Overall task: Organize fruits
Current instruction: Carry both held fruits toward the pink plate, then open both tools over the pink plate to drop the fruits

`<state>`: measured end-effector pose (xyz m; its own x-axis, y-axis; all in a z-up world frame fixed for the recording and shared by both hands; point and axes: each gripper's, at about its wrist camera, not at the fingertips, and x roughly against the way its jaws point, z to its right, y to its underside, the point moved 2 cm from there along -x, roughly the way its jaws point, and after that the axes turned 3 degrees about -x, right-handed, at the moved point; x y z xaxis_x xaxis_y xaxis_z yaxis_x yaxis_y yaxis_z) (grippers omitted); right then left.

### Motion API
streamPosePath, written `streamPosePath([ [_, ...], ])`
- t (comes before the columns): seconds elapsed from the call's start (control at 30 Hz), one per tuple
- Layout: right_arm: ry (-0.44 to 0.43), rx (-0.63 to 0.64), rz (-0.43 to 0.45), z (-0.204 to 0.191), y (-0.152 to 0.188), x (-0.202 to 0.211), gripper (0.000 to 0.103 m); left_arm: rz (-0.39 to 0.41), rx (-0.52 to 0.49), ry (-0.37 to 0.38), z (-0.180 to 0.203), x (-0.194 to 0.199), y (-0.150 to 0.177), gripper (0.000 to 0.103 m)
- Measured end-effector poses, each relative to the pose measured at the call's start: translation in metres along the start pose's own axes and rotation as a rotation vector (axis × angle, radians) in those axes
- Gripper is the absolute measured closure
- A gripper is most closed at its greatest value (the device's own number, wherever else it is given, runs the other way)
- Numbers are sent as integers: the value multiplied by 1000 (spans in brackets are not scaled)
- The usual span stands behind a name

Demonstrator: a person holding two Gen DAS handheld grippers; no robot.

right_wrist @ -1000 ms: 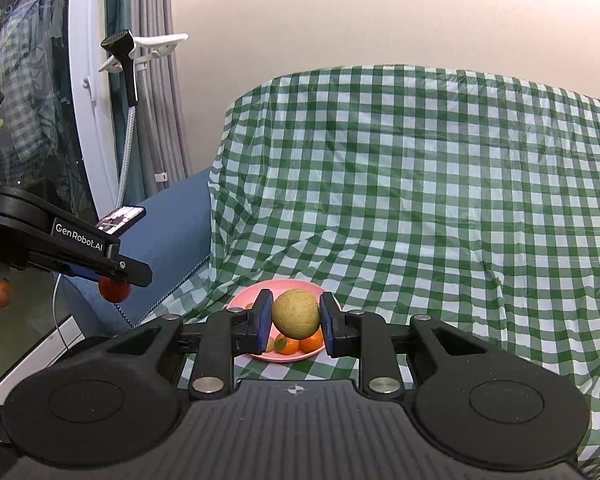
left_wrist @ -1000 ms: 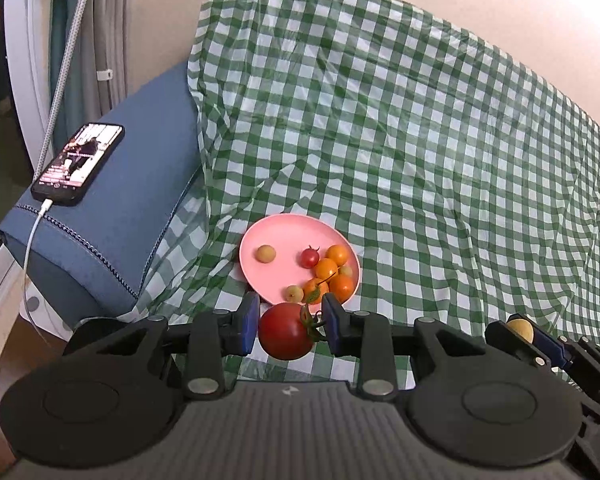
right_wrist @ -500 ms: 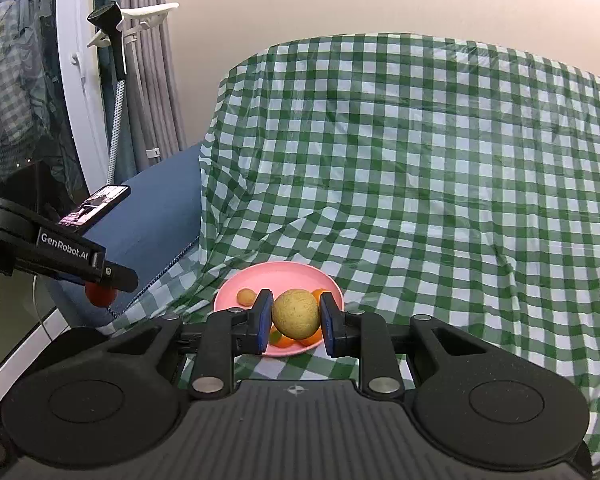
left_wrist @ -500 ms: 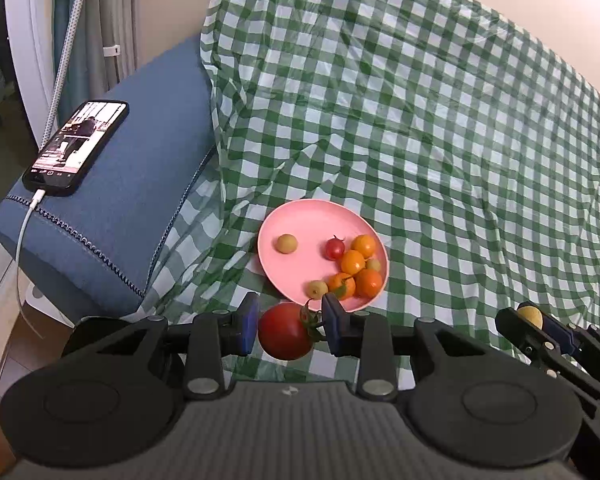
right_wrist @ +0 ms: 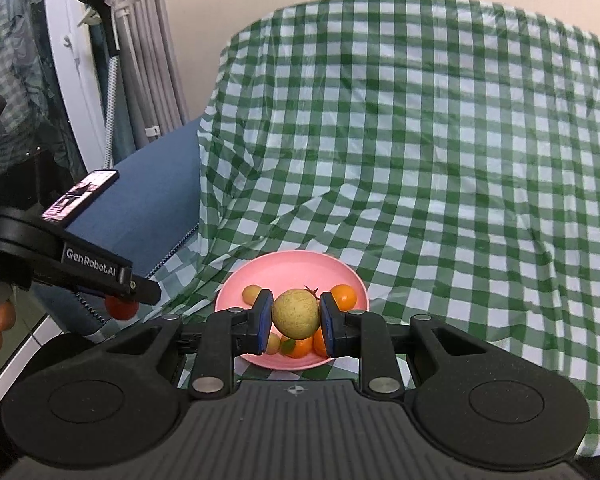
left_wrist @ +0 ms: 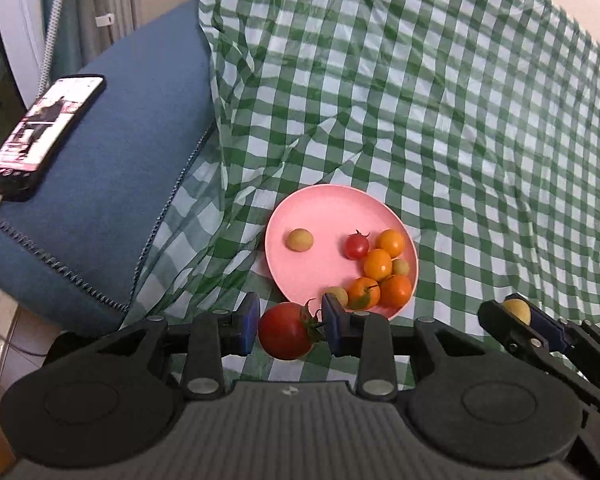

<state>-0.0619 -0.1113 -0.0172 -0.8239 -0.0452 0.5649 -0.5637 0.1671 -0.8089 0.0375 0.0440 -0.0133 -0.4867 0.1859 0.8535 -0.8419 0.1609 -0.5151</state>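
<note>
A pink plate (left_wrist: 320, 216) lies on the green checked cloth (left_wrist: 440, 120) and holds several small orange, red and yellow fruits. My left gripper (left_wrist: 287, 330) is shut on a large red tomato (left_wrist: 286, 336) just short of the plate's near rim. My right gripper (right_wrist: 295, 316) is shut on a round yellow fruit (right_wrist: 296, 313) above the plate's (right_wrist: 292, 270) near side. The right gripper with its yellow fruit also shows in the left wrist view (left_wrist: 518, 312), right of the plate. The left gripper and tomato (right_wrist: 120, 309) show at the left of the right wrist view.
A blue cushion (left_wrist: 112, 152) lies left of the plate with a lit phone (left_wrist: 46, 132) on a cable. The cloth rises in folds behind the plate. A white frame and grey curtains (right_wrist: 140, 60) stand at far left.
Both grippers have moved forward and down toward the plate, which now looks nearer and larger. Each still holds its fruit.
</note>
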Motion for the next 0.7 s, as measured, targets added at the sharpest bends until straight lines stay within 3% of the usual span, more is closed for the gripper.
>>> streamPosePath([
  [0.7,10,-39,-147,14,-2,-126,77,-129,-86,-28,14,-118,-33,65],
])
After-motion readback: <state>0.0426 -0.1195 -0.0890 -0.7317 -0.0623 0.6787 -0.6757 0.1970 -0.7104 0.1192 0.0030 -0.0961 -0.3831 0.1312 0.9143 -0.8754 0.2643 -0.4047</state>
